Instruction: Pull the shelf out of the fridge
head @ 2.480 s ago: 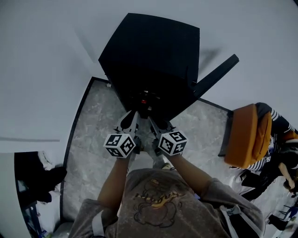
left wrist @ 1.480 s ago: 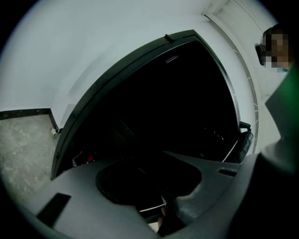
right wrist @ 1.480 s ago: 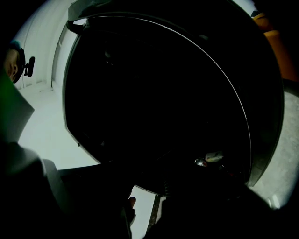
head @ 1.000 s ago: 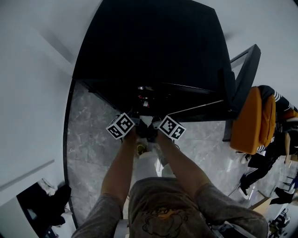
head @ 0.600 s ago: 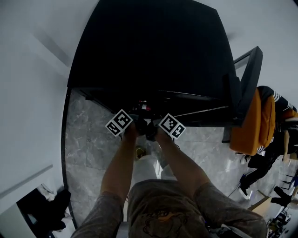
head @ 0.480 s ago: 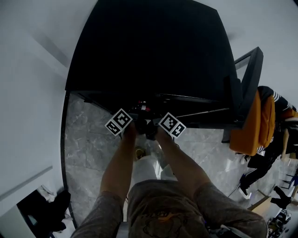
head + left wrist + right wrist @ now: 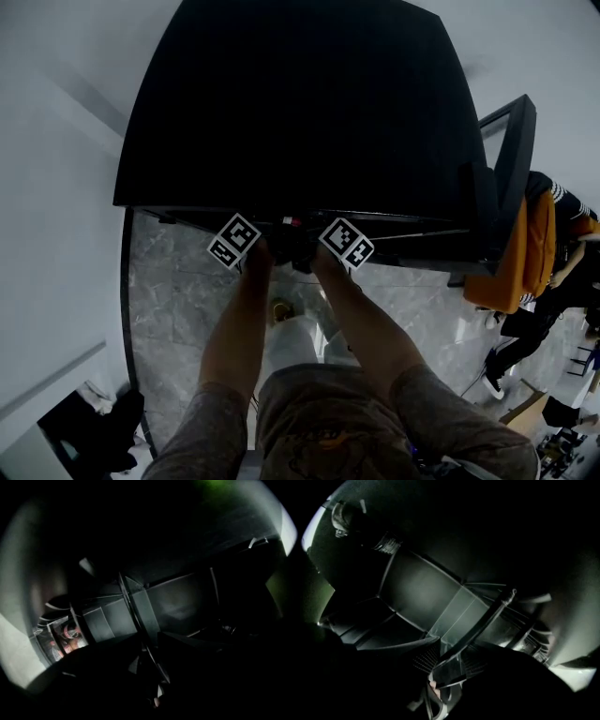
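A black fridge (image 7: 300, 103) stands below me with its door (image 7: 511, 159) swung open to the right. Both arms reach into it; only the marker cubes show, left (image 7: 232, 241) and right (image 7: 346, 242), while the fridge's top hides the jaws. In the left gripper view the shelf's (image 7: 136, 606) thin front edge runs between the jaws of my left gripper (image 7: 147, 667). They are closing, and I see no pad pressing on it. In the right gripper view my right gripper (image 7: 447, 665) has its ribbed pads (image 7: 424, 660) tight against the shelf's rim (image 7: 483, 620).
Grey marble floor (image 7: 173, 281) lies in front of the fridge. An orange bag (image 7: 511, 253) and a person in a striped sleeve (image 7: 562, 202) are beside the open door. Dark items (image 7: 94, 431) sit at lower left. Cans (image 7: 70, 632) show deep inside the fridge.
I have come closer, and the fridge's top now fills more of the head view. Both grippers have moved forward under its front edge into the fridge.
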Motion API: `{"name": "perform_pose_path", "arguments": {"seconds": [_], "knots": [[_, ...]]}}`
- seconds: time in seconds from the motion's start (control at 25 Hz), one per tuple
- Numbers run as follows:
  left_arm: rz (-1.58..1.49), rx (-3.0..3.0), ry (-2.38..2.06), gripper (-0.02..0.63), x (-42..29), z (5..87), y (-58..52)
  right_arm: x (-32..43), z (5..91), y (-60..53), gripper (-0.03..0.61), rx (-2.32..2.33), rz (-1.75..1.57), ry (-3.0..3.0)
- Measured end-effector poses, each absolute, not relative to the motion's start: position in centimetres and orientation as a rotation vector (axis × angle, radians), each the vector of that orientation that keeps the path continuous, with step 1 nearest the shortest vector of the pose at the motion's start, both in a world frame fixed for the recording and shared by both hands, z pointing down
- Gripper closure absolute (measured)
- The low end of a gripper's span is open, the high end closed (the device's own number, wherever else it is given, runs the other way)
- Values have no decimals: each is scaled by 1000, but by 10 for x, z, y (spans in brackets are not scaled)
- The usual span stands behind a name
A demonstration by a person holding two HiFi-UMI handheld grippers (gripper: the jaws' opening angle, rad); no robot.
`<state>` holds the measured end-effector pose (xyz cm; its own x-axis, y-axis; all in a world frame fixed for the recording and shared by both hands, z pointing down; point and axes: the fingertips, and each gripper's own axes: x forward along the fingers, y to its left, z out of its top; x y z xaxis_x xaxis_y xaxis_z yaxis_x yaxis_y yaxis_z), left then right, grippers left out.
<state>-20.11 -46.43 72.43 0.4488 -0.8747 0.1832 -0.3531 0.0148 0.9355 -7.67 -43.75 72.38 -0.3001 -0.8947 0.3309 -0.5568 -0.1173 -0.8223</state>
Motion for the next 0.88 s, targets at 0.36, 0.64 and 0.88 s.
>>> {"name": "perform_pose_path", "arguments": {"seconds": [0.36, 0.64, 0.88], "knots": [[-632, 1538, -1120, 535, -197, 724, -486, -67, 725, -450, 451, -1636, -1345, 1796], [-683, 1506, -1095, 572, -198, 722, -488, -63, 730, -450, 451, -1631, -1348, 1764], [-722, 1478, -1053, 581, -203, 723, -480, -67, 731, -443, 474, -1578, -1396, 1707]]}}
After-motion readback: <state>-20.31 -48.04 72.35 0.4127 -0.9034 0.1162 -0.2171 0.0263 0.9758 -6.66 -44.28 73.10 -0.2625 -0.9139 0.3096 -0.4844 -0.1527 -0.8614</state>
